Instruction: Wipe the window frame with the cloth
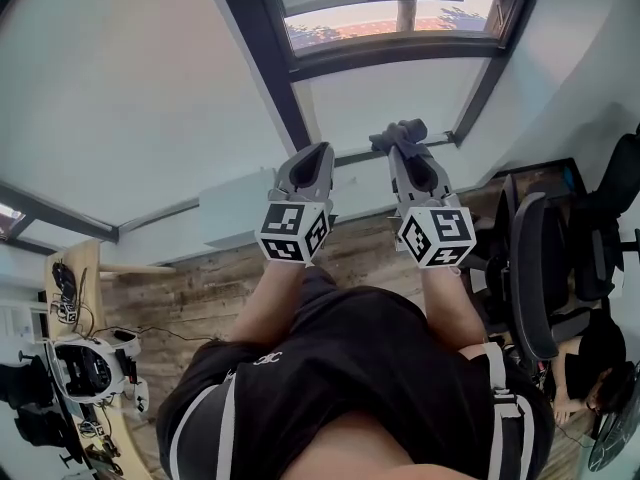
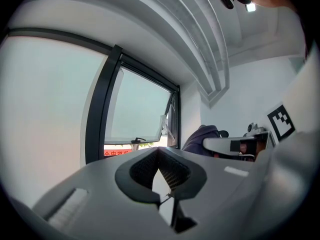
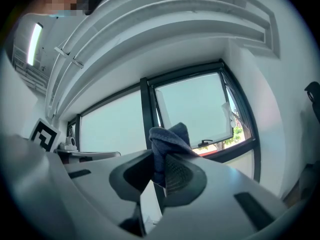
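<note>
Well, our right claw (image 3: pixel 161 160) is squeezed shut on the cloth (image 3: pixel 169 136). A blue bunch of the cloth sticks out past the tips. Our left claw (image 2: pixel 159 159) is closed too, and it has nothing in it.

We hold both claws up side by side, facing the window (image 1: pixel 130 88). The dark frame (image 3: pixel 148 109) looks apart from the cloth. It lies ahead of the right claw, past the cloth. One part of the frame goes up and down, right behind the cloth. Another part runs sideways under the small open pane (image 3: pixel 195 109).

We think the wiping has not begun. The right claw should reach out, since it has the cloth. We would push it forward to the upright part and then rub up and down along it.
</note>
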### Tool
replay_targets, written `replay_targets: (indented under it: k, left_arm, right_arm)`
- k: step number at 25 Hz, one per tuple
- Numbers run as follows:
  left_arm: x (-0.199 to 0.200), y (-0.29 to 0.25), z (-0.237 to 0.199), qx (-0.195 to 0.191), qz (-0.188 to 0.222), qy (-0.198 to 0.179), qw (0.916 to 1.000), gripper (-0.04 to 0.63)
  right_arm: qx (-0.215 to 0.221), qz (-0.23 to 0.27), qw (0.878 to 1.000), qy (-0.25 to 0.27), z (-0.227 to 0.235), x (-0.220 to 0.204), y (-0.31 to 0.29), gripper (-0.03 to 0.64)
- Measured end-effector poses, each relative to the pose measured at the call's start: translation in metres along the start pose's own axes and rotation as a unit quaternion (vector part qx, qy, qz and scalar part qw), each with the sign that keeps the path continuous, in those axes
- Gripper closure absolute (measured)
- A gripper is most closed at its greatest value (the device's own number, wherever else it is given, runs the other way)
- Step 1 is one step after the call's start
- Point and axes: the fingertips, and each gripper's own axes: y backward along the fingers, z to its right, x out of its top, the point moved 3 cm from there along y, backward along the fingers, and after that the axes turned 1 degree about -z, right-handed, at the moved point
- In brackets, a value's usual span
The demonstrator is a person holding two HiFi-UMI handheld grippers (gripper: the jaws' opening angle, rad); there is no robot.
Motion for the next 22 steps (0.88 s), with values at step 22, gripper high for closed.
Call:
replay_targets:
  k: [22]
  left_arm:
    - [0.01, -0.066, -0.017, -0.025, 0.024, 0.003, 0.9994, 0.586]
  right_arm:
    - [0.002, -0.001, 1.0, 0.015, 0.031, 0.01, -0.046, 0.568]
